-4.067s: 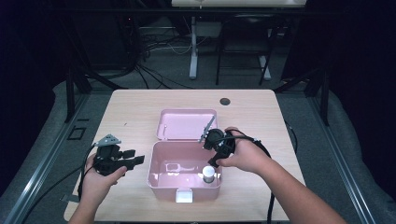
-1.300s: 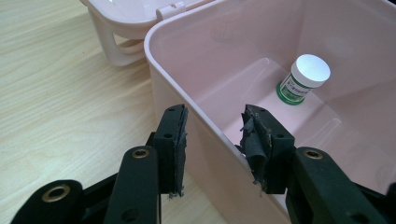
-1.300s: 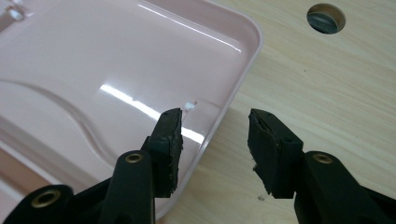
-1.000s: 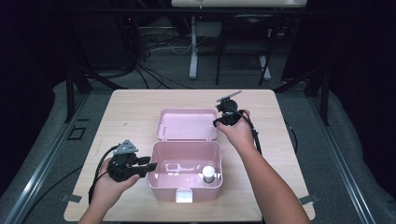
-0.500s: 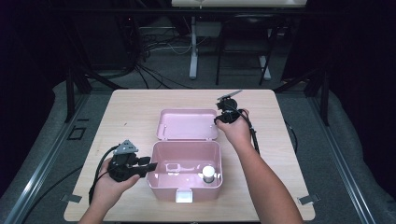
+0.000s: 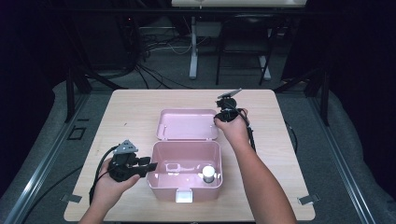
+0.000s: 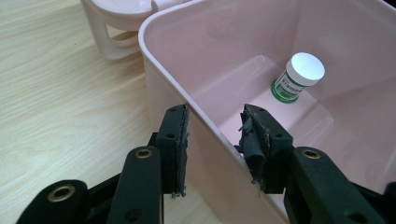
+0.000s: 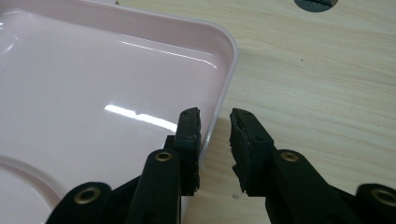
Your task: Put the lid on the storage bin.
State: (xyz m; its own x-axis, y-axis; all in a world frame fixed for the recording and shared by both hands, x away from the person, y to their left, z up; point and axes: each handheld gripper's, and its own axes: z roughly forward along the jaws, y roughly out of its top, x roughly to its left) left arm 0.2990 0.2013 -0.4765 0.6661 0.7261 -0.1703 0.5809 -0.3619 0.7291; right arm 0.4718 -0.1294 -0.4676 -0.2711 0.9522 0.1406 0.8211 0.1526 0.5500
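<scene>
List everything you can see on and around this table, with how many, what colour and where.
Box: one, pink, open, near middle of the table, its left wall between the left gripper's jaws.
Lid: one, pink, folded back flat behind the box, its right rim between the right gripper's jaws.
Bottle: one, white cap with green label, upright inside the box, right side.
Table: one, light wood.
Round hole: one, dark, in the tabletop beyond the lid.
Left gripper: one, black, astride the box wall, pads apart from it.
Right gripper: one, black, jaws just closing over the lid's rim, a gap still showing.
</scene>
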